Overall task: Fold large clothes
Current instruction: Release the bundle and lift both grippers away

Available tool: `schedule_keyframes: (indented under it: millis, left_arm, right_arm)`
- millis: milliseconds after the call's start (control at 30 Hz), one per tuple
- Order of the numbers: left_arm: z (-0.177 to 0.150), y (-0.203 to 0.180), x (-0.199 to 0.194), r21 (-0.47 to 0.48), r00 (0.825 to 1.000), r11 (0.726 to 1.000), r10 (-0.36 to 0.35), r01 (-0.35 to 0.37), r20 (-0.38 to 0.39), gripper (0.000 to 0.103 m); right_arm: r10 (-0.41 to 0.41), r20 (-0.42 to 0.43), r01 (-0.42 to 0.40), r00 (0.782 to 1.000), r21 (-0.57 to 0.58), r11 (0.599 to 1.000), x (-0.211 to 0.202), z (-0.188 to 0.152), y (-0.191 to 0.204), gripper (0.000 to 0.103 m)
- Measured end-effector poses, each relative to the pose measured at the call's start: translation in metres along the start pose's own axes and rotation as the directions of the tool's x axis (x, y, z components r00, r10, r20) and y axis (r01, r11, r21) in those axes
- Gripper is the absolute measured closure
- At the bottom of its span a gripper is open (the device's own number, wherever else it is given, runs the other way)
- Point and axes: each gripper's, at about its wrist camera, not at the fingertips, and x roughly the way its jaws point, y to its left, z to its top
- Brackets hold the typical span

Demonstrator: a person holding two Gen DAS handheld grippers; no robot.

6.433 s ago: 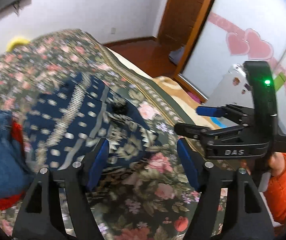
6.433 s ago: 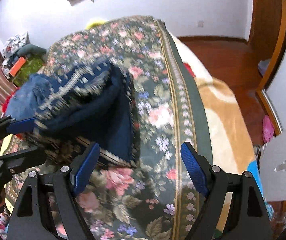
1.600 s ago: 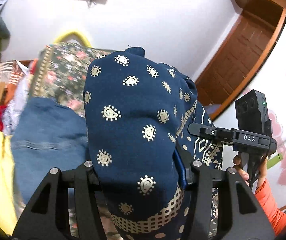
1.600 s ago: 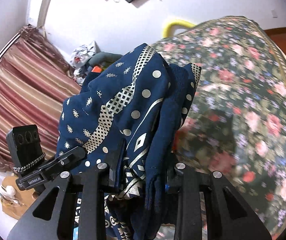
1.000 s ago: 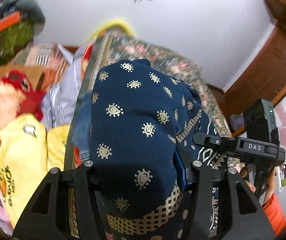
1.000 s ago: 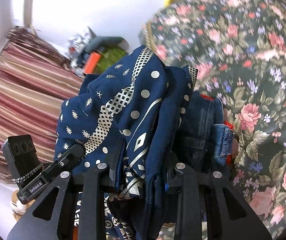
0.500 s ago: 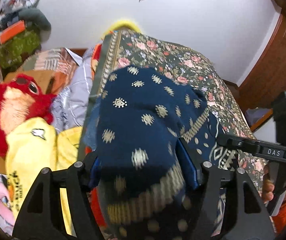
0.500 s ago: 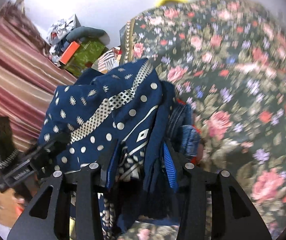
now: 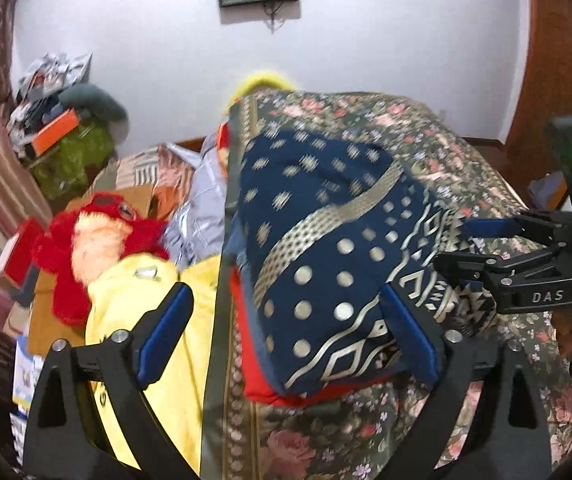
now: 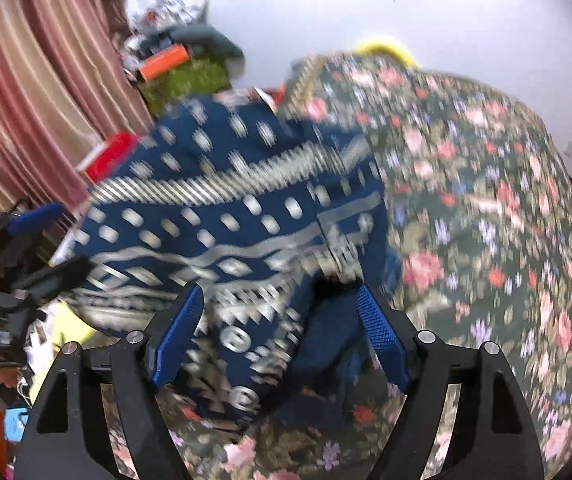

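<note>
The big bed with the flowery blanket [image 9: 426, 148] fills most of both views, and it runs off toward 12 o'clock where the white wall is. On it, at the edge near 9 o'clock, lies the folded blue cloth with gold dots and stripes [image 9: 326, 248]. It sits on top of a red thing [image 9: 269, 380] that peeks out under it at about 6 o'clock. Half a second ago both claws were pinching this cloth and holding it up; now it rests flat on the pile and both claws have let go. The left gripper [image 9: 286, 332] has its two blue fingers spread wide apart, one on each side of the near end of the cloth, and nothing is squeezed between them. The right gripper [image 10: 281, 332] is spread apart too, with the near end of the cloth between its fingers; the picture is too blurry to tell if they touch it. In the left view the right gripper [image 9: 462, 252] shows at 3 o'clock, just beside the cloth. Off the bed at 9 o'clock sit a yellow shirt [image 9: 145, 328] and a red fluffy toy [image 9: 85, 240].
</note>
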Motion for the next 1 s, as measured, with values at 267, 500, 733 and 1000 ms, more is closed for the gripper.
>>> schedule_keyframes:
  millis: [267,500,733,1000]
  left_arm:
    - [-0.011,0.018,0.005,-0.067,0.999,0.997,-0.031,0.029,-0.033,0.006]
    - [-0.016,0.006,-0.015,-0.068,1.0,0.998,0.012,-0.013,-0.014,0.006]
    - [-0.011,-0.013,-0.08,-0.063,0.991,0.998,-0.002,0.01,0.132,0.006]
    - [-0.006,-0.035,-0.194,-0.105,0.914,0.992,-0.018,0.066,0.406,0.006]
  right_arm:
    - [0.033,-0.039,-0.027,0.999,0.142,0.99,-0.003,-0.017,-0.044,0.025]
    - [0.026,0.049,-0.033,0.998,0.145,0.989,-0.047,-0.018,-0.035,0.025]
    - [0.061,0.275,-0.087,0.96,0.085,0.993,-0.131,-0.014,0.005,0.025]
    - [0.08,0.546,-0.058,0.834,-0.058,0.997,-0.238,-0.039,0.055,0.025]
